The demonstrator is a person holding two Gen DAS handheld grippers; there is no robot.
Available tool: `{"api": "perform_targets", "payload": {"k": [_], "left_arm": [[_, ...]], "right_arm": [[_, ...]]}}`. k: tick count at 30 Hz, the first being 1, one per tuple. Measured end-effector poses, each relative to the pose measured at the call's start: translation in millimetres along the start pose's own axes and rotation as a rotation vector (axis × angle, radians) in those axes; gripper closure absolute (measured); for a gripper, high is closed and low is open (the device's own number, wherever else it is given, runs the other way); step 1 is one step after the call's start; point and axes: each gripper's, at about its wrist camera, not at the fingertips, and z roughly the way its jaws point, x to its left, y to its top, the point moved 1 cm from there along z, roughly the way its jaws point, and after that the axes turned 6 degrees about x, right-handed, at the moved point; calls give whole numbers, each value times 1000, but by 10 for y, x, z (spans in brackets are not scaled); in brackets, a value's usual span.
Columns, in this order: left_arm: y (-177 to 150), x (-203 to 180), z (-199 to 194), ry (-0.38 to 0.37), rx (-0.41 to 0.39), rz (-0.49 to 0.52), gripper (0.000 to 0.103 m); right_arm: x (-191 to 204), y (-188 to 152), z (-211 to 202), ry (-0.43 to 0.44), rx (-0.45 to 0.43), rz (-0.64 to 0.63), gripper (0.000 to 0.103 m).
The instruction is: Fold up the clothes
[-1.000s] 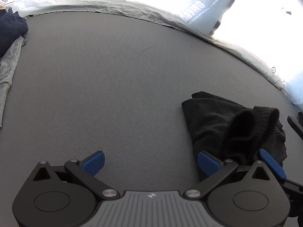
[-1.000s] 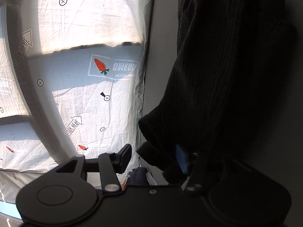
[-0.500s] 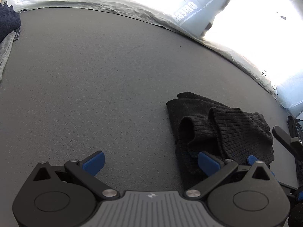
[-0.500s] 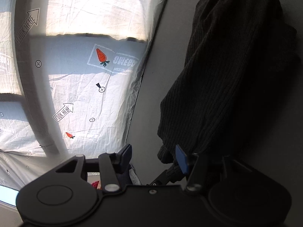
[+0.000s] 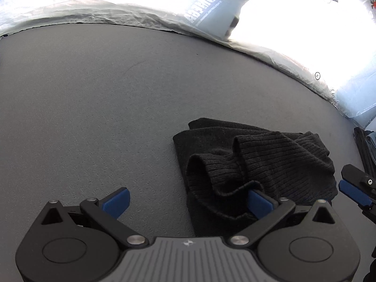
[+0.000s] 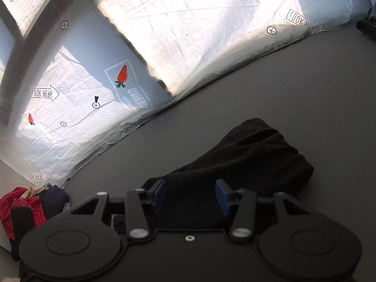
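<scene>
A black ribbed garment point(image 5: 270, 162) lies bunched and loosely folded on the grey table point(image 5: 105, 105), right of centre in the left wrist view. My left gripper point(image 5: 188, 202) stands wide open. Its left pad is over bare table, and its right pad point(image 5: 259, 203) is tucked against the garment's near fold. In the right wrist view the same garment point(image 6: 246, 155) lies under and ahead of my right gripper point(image 6: 190, 195), whose pads stand apart with nothing pinched. One right finger point(image 5: 354, 188) shows just clear of the garment's right edge.
A crumpled white sheet point(image 6: 199, 47) printed with carrots and arrows rises behind the table's far edge. A pile of clothes, red checked point(image 6: 18, 204) and dark blue point(image 6: 55, 196), sits at the lower left in the right wrist view. Dark folded items point(image 5: 364, 145) lie at the right.
The right gripper has rolled upright and risen. The black garment, earlier draped high by its finger, now lies flat on the table. The left gripper slid closer to the garment.
</scene>
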Motion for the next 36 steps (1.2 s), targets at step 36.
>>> {"api": "perform_targets", "payload": {"k": [36], "left_arm": [[-44,-257,70,26,-45,-60,3]], "right_arm": [[-538,321,679,-122,113,-171,40]]}}
